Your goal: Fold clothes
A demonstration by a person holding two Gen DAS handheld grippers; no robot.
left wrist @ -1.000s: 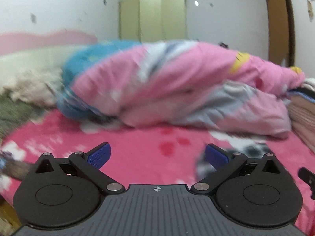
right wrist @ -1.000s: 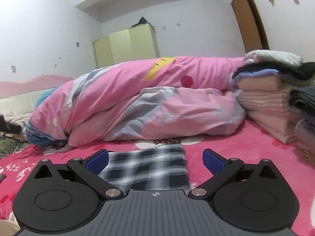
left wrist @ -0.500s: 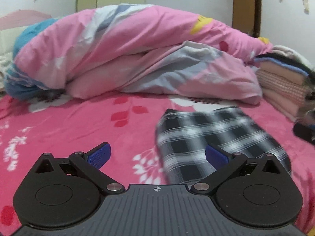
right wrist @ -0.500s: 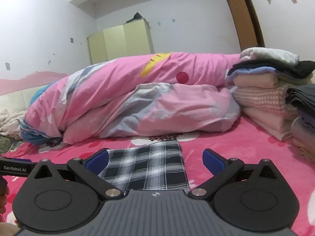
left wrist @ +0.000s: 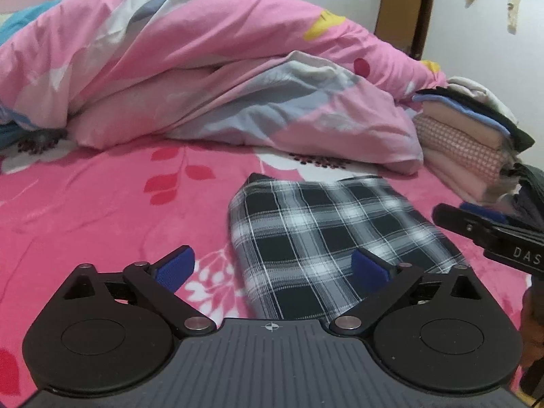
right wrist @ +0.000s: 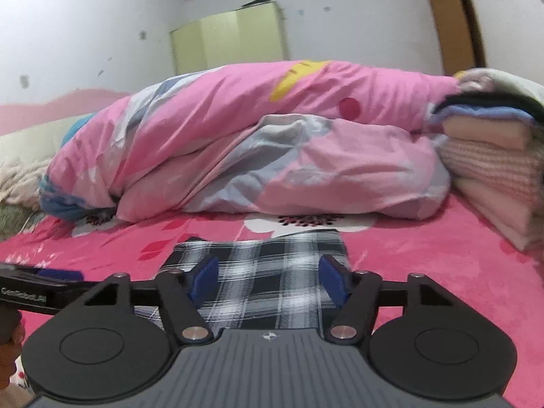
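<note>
The left gripper [left wrist: 270,267] hangs over the bed [left wrist: 102,210], its fingers [left wrist: 173,267] wide apart and just starting to close; the left one is over bare pink cover, the right one over the plaid cloth [left wrist: 323,231], whose left edge lies between them. Nothing is clamped. The right gripper [right wrist: 268,277] sits low over the same cloth [right wrist: 272,272], fingers [right wrist: 204,275] half apart and closing, with the near end of the cloth between them but no pinch visible yet. The cloth lies flat, already folded small, ahead of both tools; the quilt [left wrist: 204,78] and stack [left wrist: 469,142] lie beyond. To do this well, I judge each pair should take all layers at the near edge, level and at matched depth, before lifting.
</note>
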